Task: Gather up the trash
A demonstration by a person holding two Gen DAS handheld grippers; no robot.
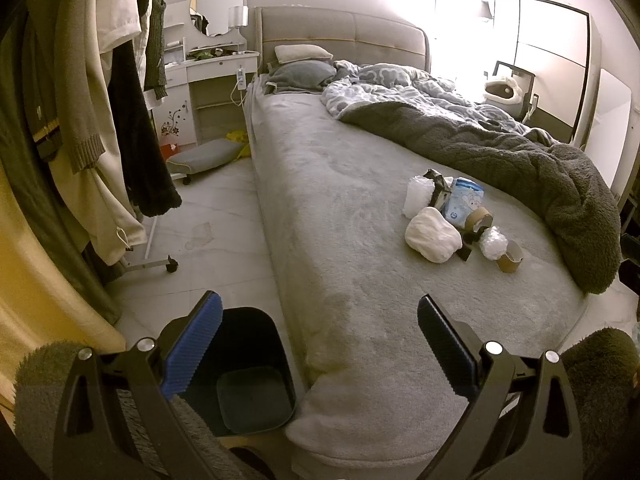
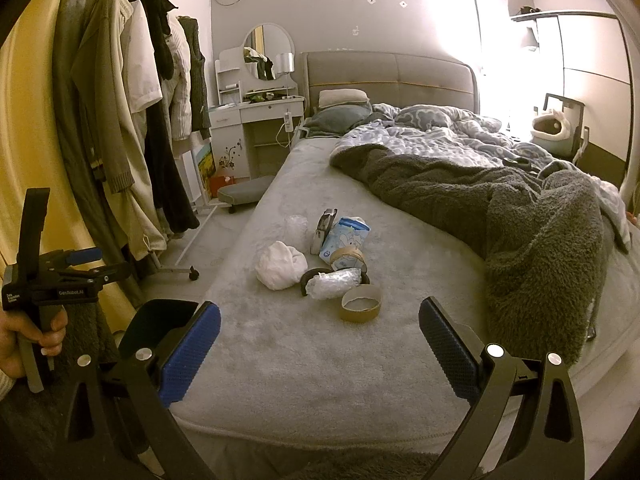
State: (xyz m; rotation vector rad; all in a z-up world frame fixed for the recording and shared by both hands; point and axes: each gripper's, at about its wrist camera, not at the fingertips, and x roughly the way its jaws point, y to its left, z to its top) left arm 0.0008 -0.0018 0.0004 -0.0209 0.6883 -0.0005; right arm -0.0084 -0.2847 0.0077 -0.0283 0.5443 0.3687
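Note:
A pile of trash lies on the grey bed (image 2: 280, 360): a crumpled white wad (image 2: 280, 265) (image 1: 432, 236), a cardboard tape ring (image 2: 360, 303) (image 1: 510, 258), crinkled clear plastic (image 2: 334, 282), a blue-white packet (image 2: 346, 236) (image 1: 464, 198) and a second tape roll (image 2: 348, 258). A black trash bin (image 1: 248, 376) stands on the floor by the bed's corner, under my left gripper (image 1: 320, 344), which is open and empty. My right gripper (image 2: 320, 348) is open and empty, short of the pile. The left gripper also shows in the right wrist view (image 2: 72, 264), held in a hand.
A dark fleece blanket (image 2: 520, 232) and patterned duvet (image 2: 432, 132) cover the bed's right side. A wheeled clothes rack (image 2: 140, 120) with coats stands at left. A white vanity desk (image 2: 260, 120) and low stool (image 2: 244, 192) stand by the headboard.

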